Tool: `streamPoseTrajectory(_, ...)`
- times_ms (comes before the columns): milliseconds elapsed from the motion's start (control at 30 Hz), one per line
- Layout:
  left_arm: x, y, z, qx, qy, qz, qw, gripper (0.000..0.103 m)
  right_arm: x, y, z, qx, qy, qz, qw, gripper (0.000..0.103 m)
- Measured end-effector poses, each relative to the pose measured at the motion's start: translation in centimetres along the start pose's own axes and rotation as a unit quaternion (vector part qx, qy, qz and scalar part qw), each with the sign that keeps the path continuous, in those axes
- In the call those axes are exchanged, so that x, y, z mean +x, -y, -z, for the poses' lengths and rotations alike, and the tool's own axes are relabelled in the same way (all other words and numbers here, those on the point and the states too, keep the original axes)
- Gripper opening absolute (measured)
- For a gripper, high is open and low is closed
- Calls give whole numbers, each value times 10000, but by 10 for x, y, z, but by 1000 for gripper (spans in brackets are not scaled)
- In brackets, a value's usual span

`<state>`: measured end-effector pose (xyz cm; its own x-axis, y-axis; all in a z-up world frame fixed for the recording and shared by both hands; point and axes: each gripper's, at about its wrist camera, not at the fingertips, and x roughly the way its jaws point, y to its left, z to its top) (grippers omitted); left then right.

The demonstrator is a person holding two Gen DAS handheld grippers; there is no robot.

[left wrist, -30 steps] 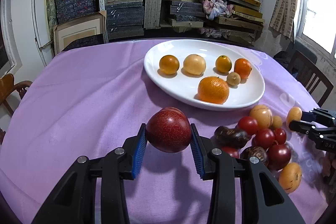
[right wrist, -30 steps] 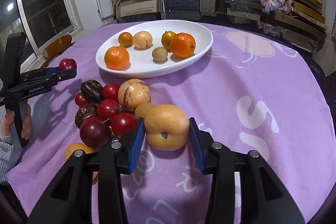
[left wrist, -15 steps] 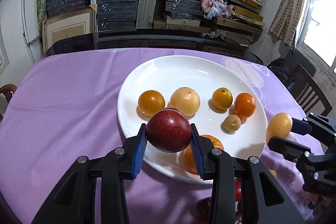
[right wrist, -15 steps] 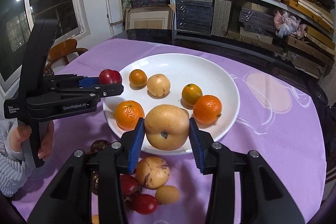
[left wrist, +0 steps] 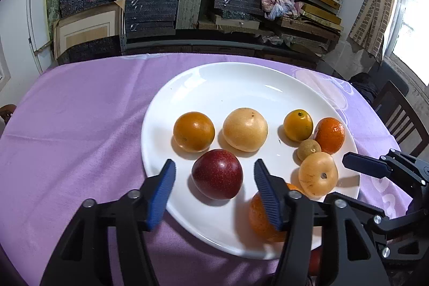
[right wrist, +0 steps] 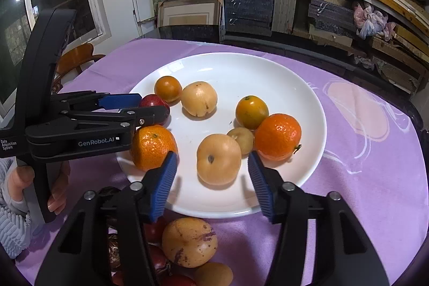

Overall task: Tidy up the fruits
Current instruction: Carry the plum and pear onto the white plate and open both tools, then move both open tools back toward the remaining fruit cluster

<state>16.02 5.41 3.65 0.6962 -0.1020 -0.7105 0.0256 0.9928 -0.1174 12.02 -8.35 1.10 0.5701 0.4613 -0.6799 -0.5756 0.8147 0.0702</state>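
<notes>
Tongs on both sides stand released over the white plate (left wrist: pixel 214 77): left gripper (left wrist: pixel 214 176) flanks the dark red fruit (left wrist: pixel 217 174), right gripper (right wrist: pixel 211 169) flanks the pale yellow fruit (right wrist: pixel 218 162), each resting on the plate, pads apart from the skin; beyond lie oranges and other yellow fruits

Large orange (left wrist: pixel 261 219) half hidden behind left gripper's right finger (left wrist: pixel 268 195). Red fruits (right wrist: pixel 156 257) below plate (right wrist: pixel 308 87) largely masked by right gripper's left finger (right wrist: pixel 161 186); bottom ones cropped.
</notes>
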Motion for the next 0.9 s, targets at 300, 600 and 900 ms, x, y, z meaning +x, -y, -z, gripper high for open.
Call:
streamPoseTrajectory(300, -46, -13, 14, -68, 112, 21, 9999, 76, -52, 6, 12, 84, 485, 29, 9988, 79)
streamPoseTrajectory(600, -81, -20, 84, -20, -116, -180, 9998, 90, -102, 13, 77, 390, 688, 129, 9968, 95)
streamPoseTrajectory(900, -74, -20, 100, -78, -254, -171, 9995, 97, -102, 2, 107, 216, 611, 230, 9976, 99)
